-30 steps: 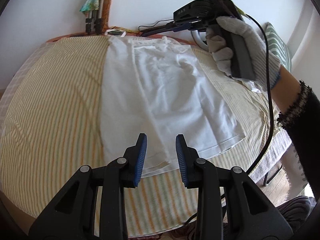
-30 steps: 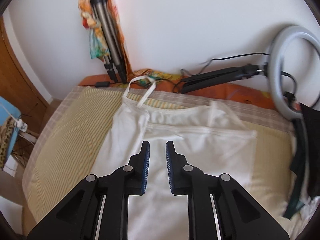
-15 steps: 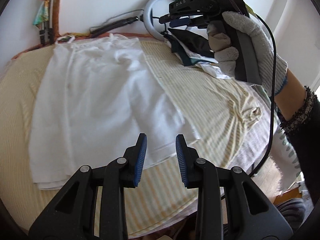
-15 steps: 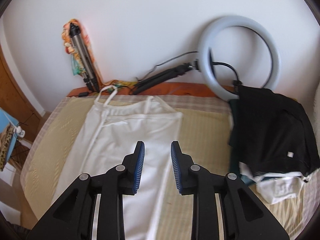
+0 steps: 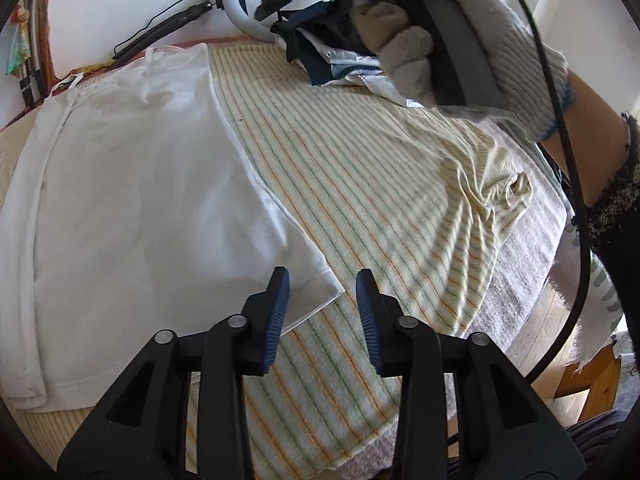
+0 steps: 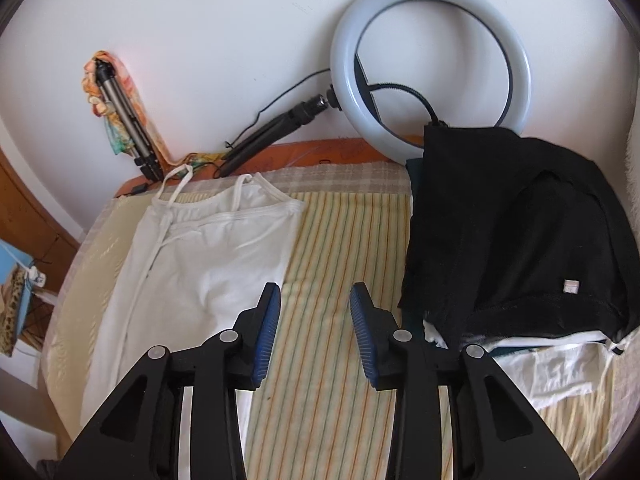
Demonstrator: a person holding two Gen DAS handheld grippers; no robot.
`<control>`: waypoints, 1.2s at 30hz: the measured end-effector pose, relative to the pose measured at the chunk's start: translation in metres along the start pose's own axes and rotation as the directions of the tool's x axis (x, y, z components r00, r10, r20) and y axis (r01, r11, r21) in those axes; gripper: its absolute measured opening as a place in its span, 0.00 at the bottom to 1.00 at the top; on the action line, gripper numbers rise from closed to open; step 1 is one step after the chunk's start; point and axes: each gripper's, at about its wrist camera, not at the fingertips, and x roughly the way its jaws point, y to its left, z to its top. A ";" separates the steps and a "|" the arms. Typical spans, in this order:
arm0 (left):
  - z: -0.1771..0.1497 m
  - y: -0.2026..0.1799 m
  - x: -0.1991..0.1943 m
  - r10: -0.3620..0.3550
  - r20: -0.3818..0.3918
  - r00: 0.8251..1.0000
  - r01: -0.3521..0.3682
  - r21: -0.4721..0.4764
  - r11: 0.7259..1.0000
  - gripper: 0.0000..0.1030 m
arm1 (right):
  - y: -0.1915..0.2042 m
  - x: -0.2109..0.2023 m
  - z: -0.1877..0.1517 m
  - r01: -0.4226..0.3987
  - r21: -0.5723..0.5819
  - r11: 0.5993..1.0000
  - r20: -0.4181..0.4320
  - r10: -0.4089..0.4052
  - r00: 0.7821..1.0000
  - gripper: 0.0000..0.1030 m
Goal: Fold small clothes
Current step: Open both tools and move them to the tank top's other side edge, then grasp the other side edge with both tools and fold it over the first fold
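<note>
Lay flat on the striped towel (image 5: 360, 184) as a long folded strip: white garment (image 5: 132, 200), straps (image 6: 178, 178) at the far end by the wall, hem at the near end. Ran lengthwise from the wall toward the near edge of the bed, far longer than wide, one long side folded inward along a seam. Sat left of the bare striped middle in the right wrist view.

Hung above the garment's near right corner: left gripper (image 5: 322, 298), blue pads apart at a moderate gap, nothing between them, jaws having just been opening. The corner lay beneath the left pad, contact impossible to judge.

Hovered over the bare stripes between garment and dark pile: right gripper (image 6: 314, 312), jaws likewise partly apart and empty, having just been opening.

Heaped at the right by the wall: black clothes (image 6: 520, 224), over white pieces. Leaned against the wall behind them: ring light (image 6: 436, 76). Stood at the far left corner: folded tripod (image 6: 120, 120).

Gripped the right tool's handle in the left wrist view: gloved hand (image 5: 472, 36).
</note>
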 end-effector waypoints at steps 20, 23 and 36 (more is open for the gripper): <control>0.007 0.026 -0.013 -0.014 0.071 0.997 0.022 -0.123 0.992 0.04 | 0.009 0.112 0.019 -0.111 0.120 0.987 -0.052 0.118 0.992 0.33; 0.004 0.028 -0.016 -0.025 0.077 0.997 0.035 -0.143 0.989 0.04 | 0.013 0.115 0.022 -0.137 0.131 0.982 -0.057 0.145 0.988 0.06; -0.010 0.062 -0.052 -0.062 0.117 0.991 0.094 -0.292 0.952 0.04 | 0.066 0.090 0.050 0.025 0.015 1.000 -0.052 -0.025 0.998 0.01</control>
